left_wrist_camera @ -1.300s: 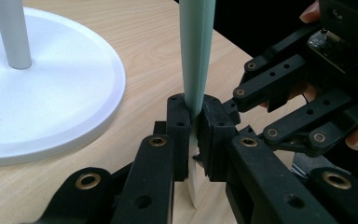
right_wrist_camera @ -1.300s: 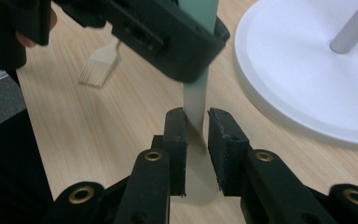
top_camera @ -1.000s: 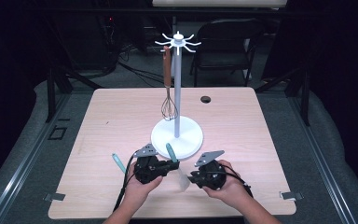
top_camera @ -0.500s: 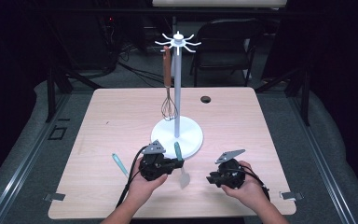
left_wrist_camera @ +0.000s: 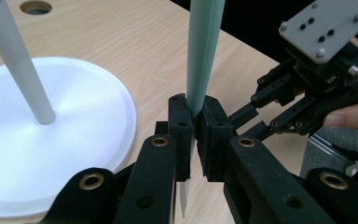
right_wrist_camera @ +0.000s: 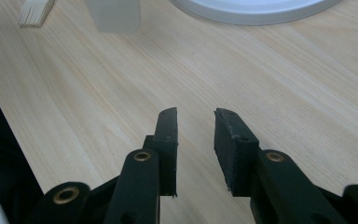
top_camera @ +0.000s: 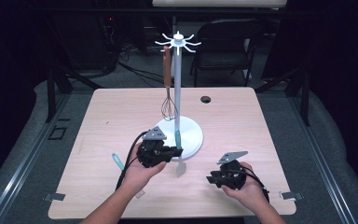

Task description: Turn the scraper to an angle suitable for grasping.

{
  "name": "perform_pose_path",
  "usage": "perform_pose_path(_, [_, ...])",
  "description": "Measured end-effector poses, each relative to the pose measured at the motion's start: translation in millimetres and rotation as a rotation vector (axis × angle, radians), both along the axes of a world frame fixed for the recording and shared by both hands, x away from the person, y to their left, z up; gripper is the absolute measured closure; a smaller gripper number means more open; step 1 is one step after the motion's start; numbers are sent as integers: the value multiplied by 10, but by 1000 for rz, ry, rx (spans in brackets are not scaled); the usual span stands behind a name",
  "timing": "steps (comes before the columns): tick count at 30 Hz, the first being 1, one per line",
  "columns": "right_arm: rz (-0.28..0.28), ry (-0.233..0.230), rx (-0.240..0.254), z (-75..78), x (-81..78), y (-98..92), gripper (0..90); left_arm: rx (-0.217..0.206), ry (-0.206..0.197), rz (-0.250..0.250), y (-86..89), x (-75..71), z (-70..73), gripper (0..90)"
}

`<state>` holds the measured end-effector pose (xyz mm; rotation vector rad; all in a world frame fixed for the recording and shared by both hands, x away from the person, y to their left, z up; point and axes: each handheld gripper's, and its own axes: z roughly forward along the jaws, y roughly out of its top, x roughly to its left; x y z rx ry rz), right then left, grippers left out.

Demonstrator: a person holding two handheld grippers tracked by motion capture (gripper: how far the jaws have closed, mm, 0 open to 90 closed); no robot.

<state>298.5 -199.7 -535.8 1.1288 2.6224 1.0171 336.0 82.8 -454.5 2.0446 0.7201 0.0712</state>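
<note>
Wooden table [top_camera: 242, 121], one stand [top_camera: 177, 88], one whisk [top_camera: 168, 106], two spatulas [top_camera: 178, 154], two hand-held grippers [top_camera: 177, 152]

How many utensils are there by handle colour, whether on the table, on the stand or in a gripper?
Teal handle: 2 (spatula, brush)
Brown handle: 1 (whisk)
Total: 3
</note>
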Motion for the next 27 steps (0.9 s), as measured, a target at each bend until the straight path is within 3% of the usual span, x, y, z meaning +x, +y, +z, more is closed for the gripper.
perform_pose_path(17, [-28,1,24,-48,0,-32,664,14,-39,-10,61,241,478,847])
perform_pose_path(24, [-32,5,37,-61,15,-37,659,40,-51,-33,48,316,739,848])
perform_pose_path(27, [-34,4,41,-65,24,-48,660,27,-53,-37,51,366,877,848])
